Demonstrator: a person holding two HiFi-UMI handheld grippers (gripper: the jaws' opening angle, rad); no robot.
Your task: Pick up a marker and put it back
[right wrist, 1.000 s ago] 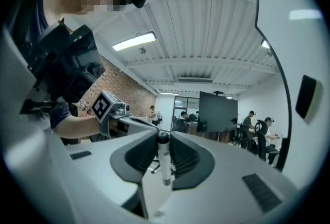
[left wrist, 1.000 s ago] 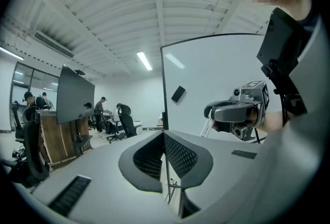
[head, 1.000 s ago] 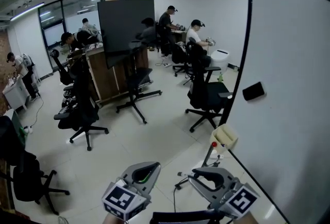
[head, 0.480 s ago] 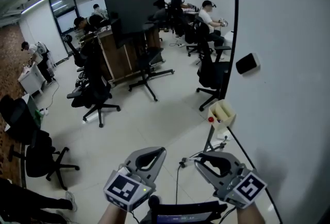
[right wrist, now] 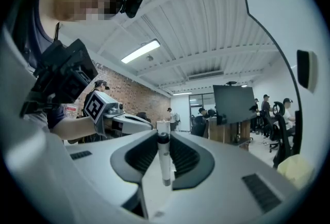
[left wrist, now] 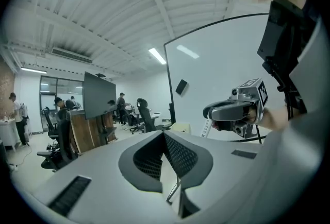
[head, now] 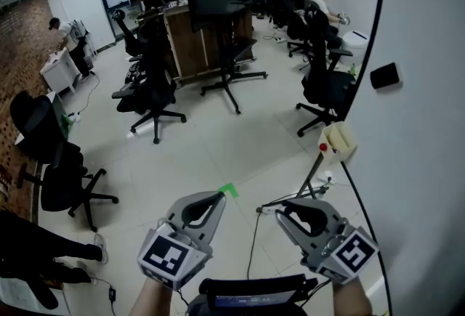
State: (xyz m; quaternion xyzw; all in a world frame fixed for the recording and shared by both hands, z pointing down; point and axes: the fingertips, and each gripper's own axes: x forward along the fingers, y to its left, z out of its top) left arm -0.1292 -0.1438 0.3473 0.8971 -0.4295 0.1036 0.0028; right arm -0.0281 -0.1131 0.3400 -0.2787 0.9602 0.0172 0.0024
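A white marker with a dark cap (right wrist: 163, 158) stands upright between the jaws of my right gripper (right wrist: 164, 134), which is shut on it. In the head view that gripper (head: 280, 211) is low at the right, close to the whiteboard (head: 425, 162). My left gripper (head: 218, 196) hangs beside it at the lower left. Its jaws meet at the tip with nothing in them, as the left gripper view (left wrist: 164, 134) shows. A cream marker tray (head: 339, 142) with a red-capped marker (head: 323, 147) hangs on the board's lower edge, ahead of the right gripper.
A black eraser (head: 385, 75) sticks to the whiteboard. The board's stand leg and a cable (head: 254, 249) lie on the floor by the grippers, near a green tape mark (head: 228, 189). Office chairs (head: 152, 100) and people at desks fill the room beyond.
The head view has swung left and down, so the whiteboard fills less of the right side. Both grippers stay low in the frame, and the right one still holds the marker.
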